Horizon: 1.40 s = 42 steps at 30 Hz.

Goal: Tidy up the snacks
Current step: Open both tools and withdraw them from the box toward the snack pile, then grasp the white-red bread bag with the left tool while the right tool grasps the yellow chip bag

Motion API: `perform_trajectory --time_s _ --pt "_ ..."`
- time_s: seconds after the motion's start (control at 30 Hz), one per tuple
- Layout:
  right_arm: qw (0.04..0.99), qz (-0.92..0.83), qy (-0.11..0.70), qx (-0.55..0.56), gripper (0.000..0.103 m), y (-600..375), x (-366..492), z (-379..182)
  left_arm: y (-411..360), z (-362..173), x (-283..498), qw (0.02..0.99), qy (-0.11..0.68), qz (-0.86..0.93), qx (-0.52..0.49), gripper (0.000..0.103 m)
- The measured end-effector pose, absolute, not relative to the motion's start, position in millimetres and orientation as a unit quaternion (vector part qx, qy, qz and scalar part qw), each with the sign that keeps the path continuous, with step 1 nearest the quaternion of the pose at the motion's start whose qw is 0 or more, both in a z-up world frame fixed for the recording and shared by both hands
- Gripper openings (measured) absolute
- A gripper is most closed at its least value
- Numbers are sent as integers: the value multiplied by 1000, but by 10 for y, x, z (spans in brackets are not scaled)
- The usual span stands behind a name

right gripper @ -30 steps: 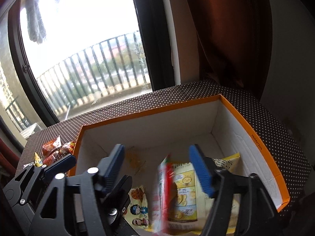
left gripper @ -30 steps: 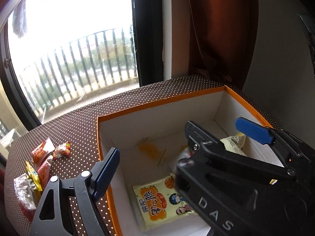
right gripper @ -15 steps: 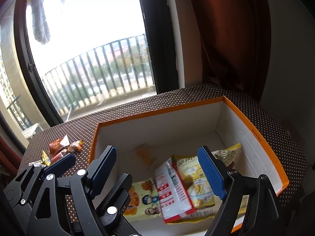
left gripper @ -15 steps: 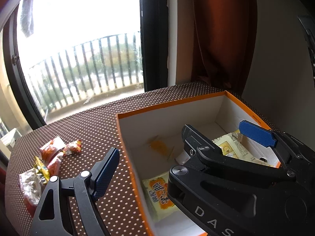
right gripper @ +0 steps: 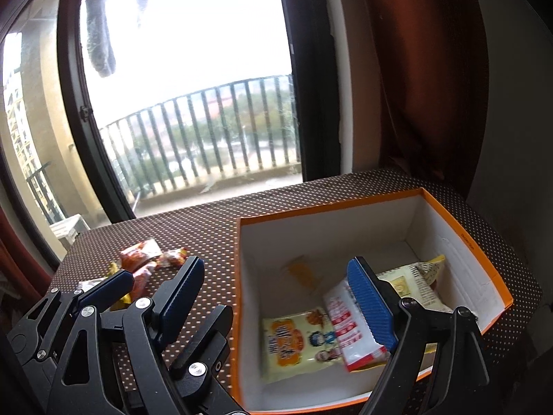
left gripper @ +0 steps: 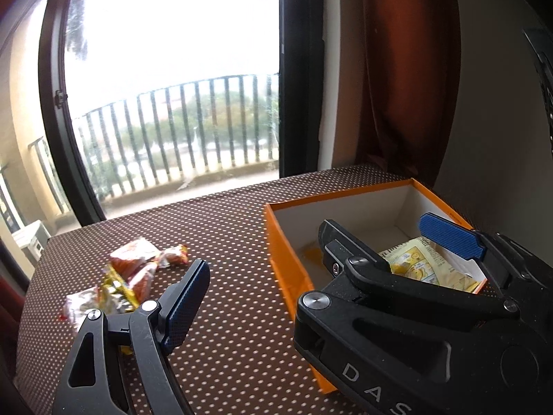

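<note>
An orange box (right gripper: pixel 466 238) with a white inside sits on the dotted brown table (right gripper: pixel 207 221). In it lie a red-and-white packet (right gripper: pixel 349 325), a yellow cartoon packet (right gripper: pixel 293 342) and a pale yellow packet (right gripper: pixel 411 283). A pile of small orange and yellow snack packs (left gripper: pixel 134 269) lies on the table left of the box, and also shows in the right wrist view (right gripper: pixel 145 256). My right gripper (right gripper: pixel 280 287) is open and empty above the box's left wall. My left gripper (left gripper: pixel 321 259) is open and empty, between the pile and the box (left gripper: pixel 287 259).
A large window with a balcony railing (left gripper: pixel 172 131) stands behind the table. A brown curtain (right gripper: pixel 432 69) hangs at the back right, with a wall right of the box. The left gripper's body (right gripper: pixel 69 328) lies low at the left in the right wrist view.
The red-and-white packet has dropped from the right gripper's open jaws and now lies in the box. Both grippers have moved left and back, bringing the snack pile closer.
</note>
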State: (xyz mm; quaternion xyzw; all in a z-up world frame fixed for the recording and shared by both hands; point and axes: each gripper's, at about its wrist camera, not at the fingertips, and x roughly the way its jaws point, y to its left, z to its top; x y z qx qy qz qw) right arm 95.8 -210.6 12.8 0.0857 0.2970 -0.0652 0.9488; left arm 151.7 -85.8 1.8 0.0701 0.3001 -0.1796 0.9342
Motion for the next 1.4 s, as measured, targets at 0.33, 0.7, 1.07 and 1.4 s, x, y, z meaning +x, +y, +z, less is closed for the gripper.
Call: perform_trajectory --time_s 0.33,0.7,1.07,1.4 --pt "955 -41 285 70 87 -1590 988 200 -326 60 1452 944 286 -156 56 84" --pt "958 0 282 54 87 -1004 1119 133 267 -27 1508 951 283 -118 40 84" --pt "956 41 286 50 87 -511 1313 12 778 -166 1559 955 289 -62 32 84" --pt "950 64 303 44 87 -185 1560 -213 1146 -416 1839 946 324 -13 14 84"
